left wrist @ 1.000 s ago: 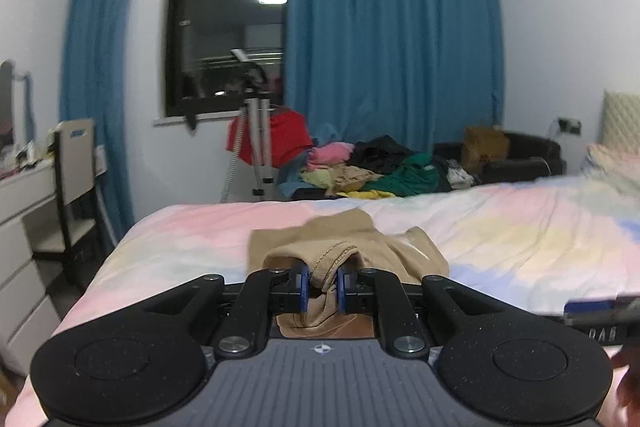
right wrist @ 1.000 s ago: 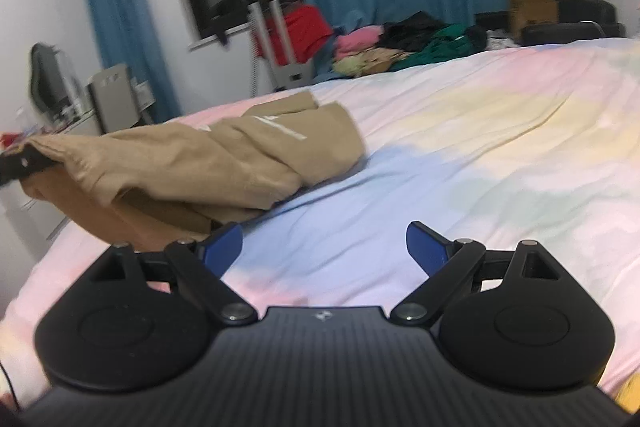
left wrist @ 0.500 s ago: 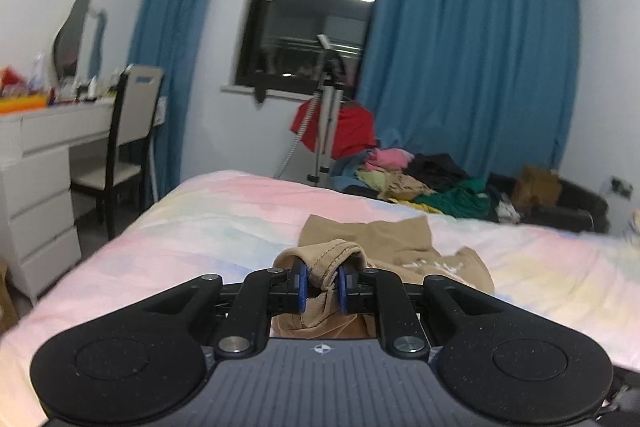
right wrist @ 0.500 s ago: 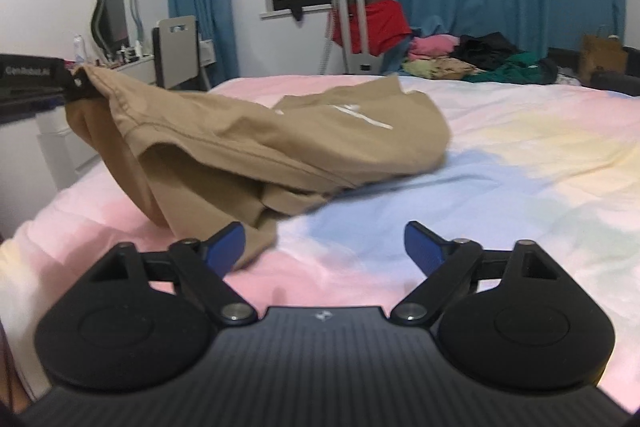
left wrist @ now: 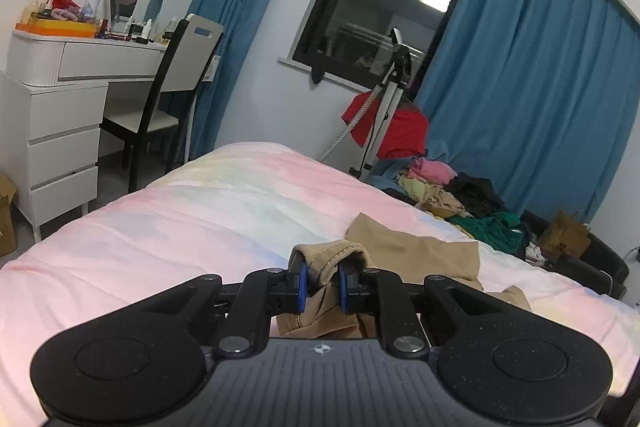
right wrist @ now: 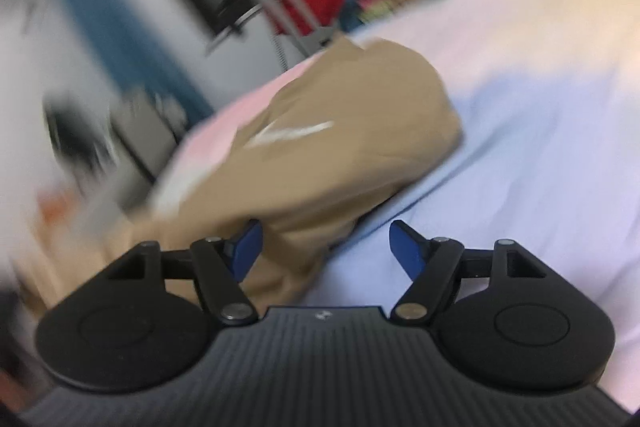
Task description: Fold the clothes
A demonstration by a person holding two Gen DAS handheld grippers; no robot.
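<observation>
A tan garment (left wrist: 416, 255) lies bunched on the pastel bedspread (left wrist: 200, 219). My left gripper (left wrist: 322, 277) is shut on a folded edge of it, and the cloth bulges up between the blue pads. In the blurred right wrist view the same tan garment (right wrist: 328, 155) fills the middle, with a white mark on it. My right gripper (right wrist: 322, 247) hangs just over the garment's near edge. Its jaws are closing but still wide apart. Cloth lies under the left blue pad (right wrist: 248, 247), and neither pad presses on it.
A white dresser (left wrist: 56, 99) with a mirror and a chair (left wrist: 168, 83) stand left of the bed. A tripod (left wrist: 384, 99), a red cloth and a heap of clothes (left wrist: 460, 195) sit by the blue curtains (left wrist: 532, 87). A cardboard box (left wrist: 568, 235) rests at the far right.
Both grippers rolled, so the room now looks tilted. The right gripper dropped toward the garment's near edge and its jaws narrowed. The left gripper kept its grip and swung toward the dresser side.
</observation>
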